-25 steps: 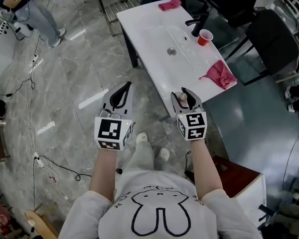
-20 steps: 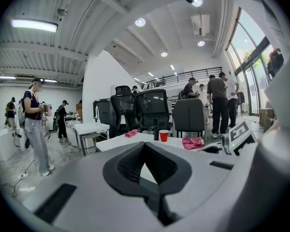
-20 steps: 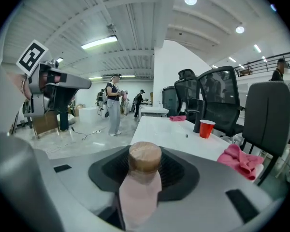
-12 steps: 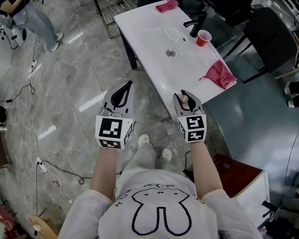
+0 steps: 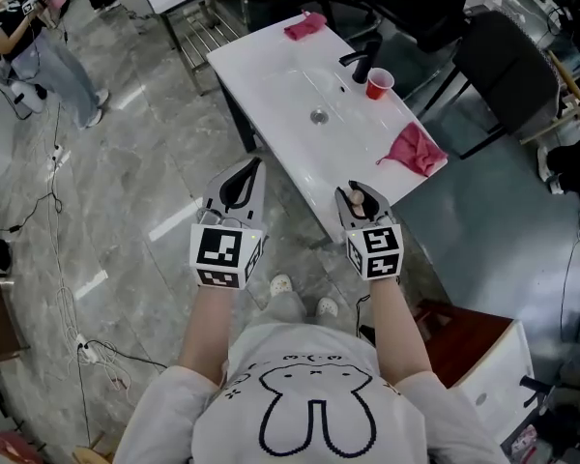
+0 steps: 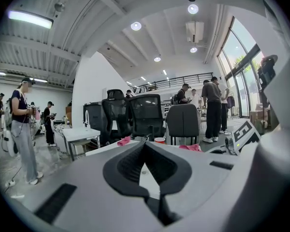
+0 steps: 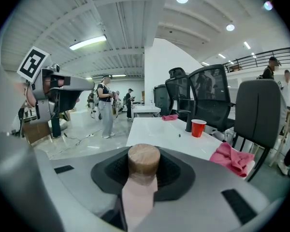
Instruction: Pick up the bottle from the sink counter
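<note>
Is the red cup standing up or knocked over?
Standing up. The red cup has its open top facing up, on the white counter beside the black faucet.

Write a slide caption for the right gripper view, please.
Right tongs closing, a pink wooden-capped bottle between them; sink counter and red cup beyond.

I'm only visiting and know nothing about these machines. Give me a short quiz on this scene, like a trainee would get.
1. What sits between the right gripper's jaws? A a sponge, B a bottle, C a spoon.
2. True or false: the red cup lies on its side.
3. How many pink cloths lie on the white counter?
Key: 1 B; the jaws are closing on it. 2 False; it stands upright beside the tap. 3 Two.
</note>
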Motion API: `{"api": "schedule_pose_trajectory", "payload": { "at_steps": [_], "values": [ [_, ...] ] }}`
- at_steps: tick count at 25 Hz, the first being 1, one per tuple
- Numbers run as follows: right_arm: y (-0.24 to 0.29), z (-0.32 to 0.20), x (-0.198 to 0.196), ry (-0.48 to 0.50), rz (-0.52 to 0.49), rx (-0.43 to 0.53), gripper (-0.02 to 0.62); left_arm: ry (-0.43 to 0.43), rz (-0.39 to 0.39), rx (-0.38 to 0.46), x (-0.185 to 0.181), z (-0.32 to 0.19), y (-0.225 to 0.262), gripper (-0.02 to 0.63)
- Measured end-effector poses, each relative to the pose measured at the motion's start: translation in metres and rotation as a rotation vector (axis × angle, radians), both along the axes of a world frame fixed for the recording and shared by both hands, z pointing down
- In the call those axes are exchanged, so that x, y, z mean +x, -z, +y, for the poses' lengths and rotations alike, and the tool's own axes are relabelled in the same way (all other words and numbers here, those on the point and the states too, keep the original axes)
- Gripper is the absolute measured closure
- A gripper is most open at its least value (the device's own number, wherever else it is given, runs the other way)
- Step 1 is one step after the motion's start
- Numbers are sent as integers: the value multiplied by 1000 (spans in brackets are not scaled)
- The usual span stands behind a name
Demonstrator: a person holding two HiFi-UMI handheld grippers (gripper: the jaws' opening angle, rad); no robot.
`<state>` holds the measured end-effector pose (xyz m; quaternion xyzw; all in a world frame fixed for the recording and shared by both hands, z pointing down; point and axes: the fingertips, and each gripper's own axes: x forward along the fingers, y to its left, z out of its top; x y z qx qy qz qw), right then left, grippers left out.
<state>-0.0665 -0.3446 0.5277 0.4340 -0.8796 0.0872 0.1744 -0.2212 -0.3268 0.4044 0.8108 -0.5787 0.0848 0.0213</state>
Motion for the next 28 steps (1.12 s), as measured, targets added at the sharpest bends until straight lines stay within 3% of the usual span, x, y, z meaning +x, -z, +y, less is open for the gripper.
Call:
{"api": "schedule_pose_trajectory", "payload": {
  "at_steps": [17,28],
  "values": [
    [69,-13,26,-94,6,104,465,-138,43,76,35,-44,30,597],
    [126,-26,60,-92,-16,191,465,-150,32,156,65,-57,69,597]
  ]
}}
